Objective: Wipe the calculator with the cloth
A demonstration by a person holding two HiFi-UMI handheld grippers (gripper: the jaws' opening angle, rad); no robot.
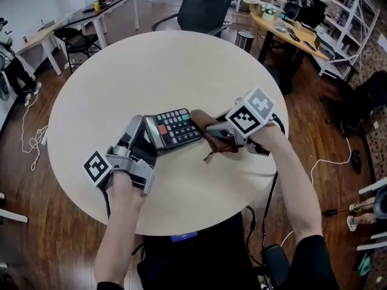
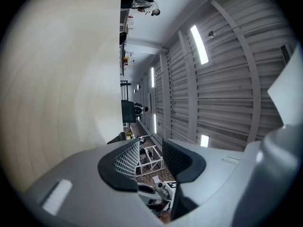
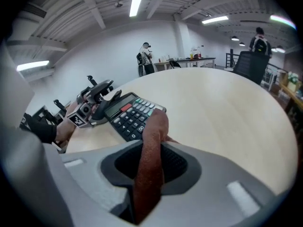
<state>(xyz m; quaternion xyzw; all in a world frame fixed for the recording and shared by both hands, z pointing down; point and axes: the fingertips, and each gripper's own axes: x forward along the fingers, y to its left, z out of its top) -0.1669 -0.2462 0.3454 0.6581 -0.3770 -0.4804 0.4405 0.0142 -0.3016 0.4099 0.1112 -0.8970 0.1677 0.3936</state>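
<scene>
A dark calculator [image 1: 175,127] with grey, red and green keys lies on the round pale table [image 1: 151,71]. My left gripper [image 1: 143,135] rests against its left, display end. In the left gripper view the left gripper [image 2: 151,157] shows a gap between its pads, with only the room seen through it. My right gripper [image 1: 208,132] is shut on a reddish-brown cloth [image 1: 211,142]. The folded cloth [image 3: 156,126] sticks out past the right gripper [image 3: 152,161] and touches the keypad edge of the calculator [image 3: 128,115]. The left gripper [image 3: 97,98] shows behind the display.
A black office chair [image 1: 202,8] stands beyond the table's far edge, with a small bin [image 1: 245,39] beside it. Desks and shelves line the room's sides. A person [image 1: 12,65] stands at the far left. Cables lie on the wooden floor.
</scene>
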